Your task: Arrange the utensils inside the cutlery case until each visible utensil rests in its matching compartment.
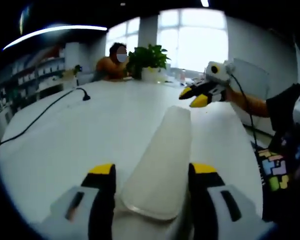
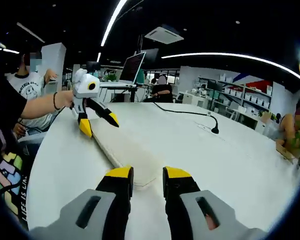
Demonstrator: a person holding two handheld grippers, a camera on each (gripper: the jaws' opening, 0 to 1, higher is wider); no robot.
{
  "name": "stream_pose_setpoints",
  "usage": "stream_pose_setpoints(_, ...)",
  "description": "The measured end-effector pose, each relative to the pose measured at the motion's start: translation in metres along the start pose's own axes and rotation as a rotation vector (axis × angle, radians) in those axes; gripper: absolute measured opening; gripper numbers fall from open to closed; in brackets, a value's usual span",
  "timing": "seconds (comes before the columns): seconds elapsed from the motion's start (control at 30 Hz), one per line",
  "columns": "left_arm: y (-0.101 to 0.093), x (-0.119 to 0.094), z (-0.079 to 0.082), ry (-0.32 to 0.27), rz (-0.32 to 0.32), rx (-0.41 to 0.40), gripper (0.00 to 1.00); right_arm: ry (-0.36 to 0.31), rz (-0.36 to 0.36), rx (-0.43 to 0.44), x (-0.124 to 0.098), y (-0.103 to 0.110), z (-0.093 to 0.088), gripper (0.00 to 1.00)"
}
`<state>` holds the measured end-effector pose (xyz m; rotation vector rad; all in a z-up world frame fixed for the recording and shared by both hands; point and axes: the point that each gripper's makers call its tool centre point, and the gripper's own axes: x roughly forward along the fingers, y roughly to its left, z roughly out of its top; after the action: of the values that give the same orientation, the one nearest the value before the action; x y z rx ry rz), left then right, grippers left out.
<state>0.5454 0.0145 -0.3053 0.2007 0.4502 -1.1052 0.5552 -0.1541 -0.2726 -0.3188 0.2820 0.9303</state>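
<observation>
**Subject.** The cutlery case [image 1: 160, 160] is a long, pale, translucent piece lying flat on the white table [image 1: 90, 140]. It runs lengthwise from one gripper to the other. No utensils or compartments can be made out on or through it, and whether a lid is fitted cannot be told.

**Left gripper** [image 1: 153, 170]. Its yellow-tipped jaws stand wide apart, one on each side of the case's near end. In the right gripper view the same tool [image 2: 99, 125] straddles the far end of the case [image 2: 122, 150]. The jaws lie very close to the case walls, but it cannot be told whether they are pressing on them. In my judgement this placement is meant to steady the case against sliding.

**Right gripper** [image 2: 148, 176]. The jaws are parted by a narrow gap and nothing is clamped between them. The rounded end of the case sits just ahead of the tips. In the left gripper view it [image 1: 192, 96] hovers just above that end. The position suggests an approach to the case end, possibly to open it.

**Progress.** Sorting has not yet begun, as far as can be seen.

**Surroundings.** A black cable [image 1: 45, 112] trails across the table well clear of the case. A potted plant [image 1: 147, 62] and a seated person [image 1: 112, 65] are at the far edge.
</observation>
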Motion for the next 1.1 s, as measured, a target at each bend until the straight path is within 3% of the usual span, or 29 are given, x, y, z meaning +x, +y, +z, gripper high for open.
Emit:
stream_pose_setpoints(0.1,0.001,-0.001,0.001,-0.004,0.004,-0.004,0.62,0.096,0.027,-0.068,0.009,0.005,-0.004,0.22)
stream_pose_setpoints(0.23,-0.001,-0.002,0.004,-0.019,-0.002,-0.012,0.59,0.193,0.12,-0.138,0.017,0.015,0.001,0.09)
stream_pose_setpoints(0.4,-0.003,-0.002,0.003,0.006,-0.008,0.009,0.57,0.408,0.188,-0.236,0.022,0.013,-0.003,0.14)
stream_pose_setpoints(0.57,-0.004,0.0,0.003,0.017,-0.022,0.007,0.57,0.556,0.244,-0.252,0.019,0.013,-0.003,0.14)
stream_pose_setpoints(0.7,-0.007,0.001,0.007,0.038,-0.036,0.041,0.55,0.583,0.269,-0.2,0.024,0.014,0.001,0.14)
stream_pose_setpoints(0.9,-0.011,0.008,0.009,0.074,-0.065,0.066,0.5,0.677,0.306,-0.2,0.018,0.016,-0.01,0.13)
stream_pose_setpoints(1.1,-0.009,0.015,0.008,0.097,-0.071,0.061,0.51,0.784,0.331,-0.225,0.014,0.011,-0.016,0.12)
